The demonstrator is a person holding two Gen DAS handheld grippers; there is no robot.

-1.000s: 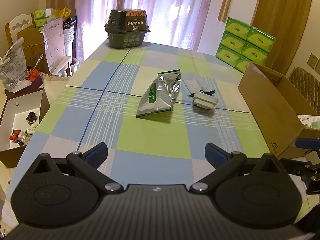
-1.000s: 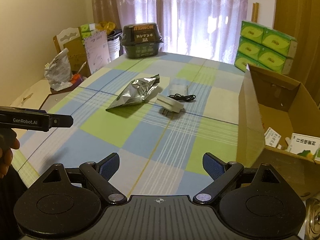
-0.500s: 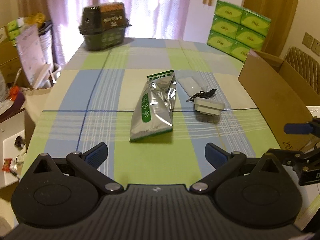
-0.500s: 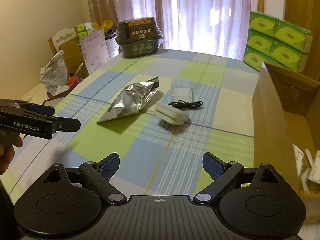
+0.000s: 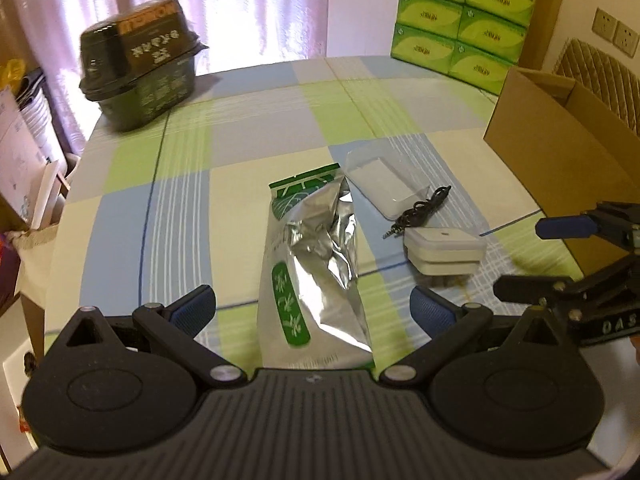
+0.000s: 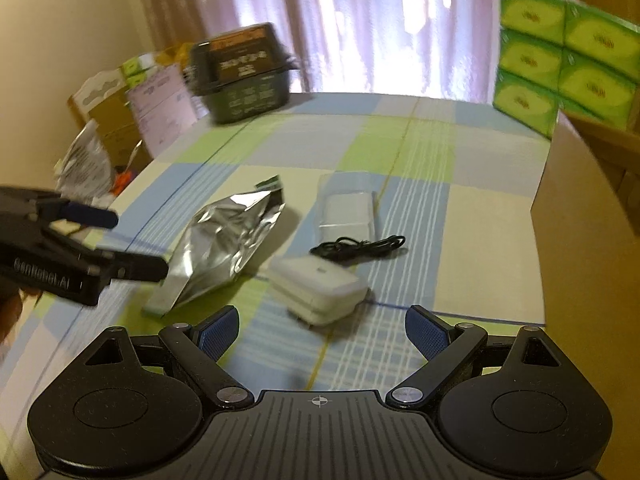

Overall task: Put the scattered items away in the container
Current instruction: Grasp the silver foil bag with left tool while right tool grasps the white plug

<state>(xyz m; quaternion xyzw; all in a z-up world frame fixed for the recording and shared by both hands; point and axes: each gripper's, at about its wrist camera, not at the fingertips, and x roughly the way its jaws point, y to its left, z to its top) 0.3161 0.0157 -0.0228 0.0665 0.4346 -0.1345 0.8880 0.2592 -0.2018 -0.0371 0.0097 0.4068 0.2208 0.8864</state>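
A silver foil pouch [image 5: 316,268] with green labels lies on the checked tablecloth, its near end between the fingers of my open left gripper [image 5: 314,306]. To its right sit a white charger block [image 5: 442,250], a black cable [image 5: 420,212] and a clear plastic packet [image 5: 380,186]. The right wrist view shows the same pouch [image 6: 222,246], charger block [image 6: 318,290], cable [image 6: 360,246] and packet [image 6: 348,208]. My right gripper [image 6: 322,330] is open just short of the charger block. The cardboard box [image 5: 560,152] stands open at the right.
A dark green lidded tub [image 5: 140,64] stands at the table's far left corner. Stacked green tissue packs [image 5: 460,16] rise behind the far right edge. Boxes and bags [image 6: 100,144] crowd the floor left of the table.
Both grippers have moved forward toward the items. The pouch now lies between the left fingers, and the charger block is close in front of the right gripper. Both stay open.
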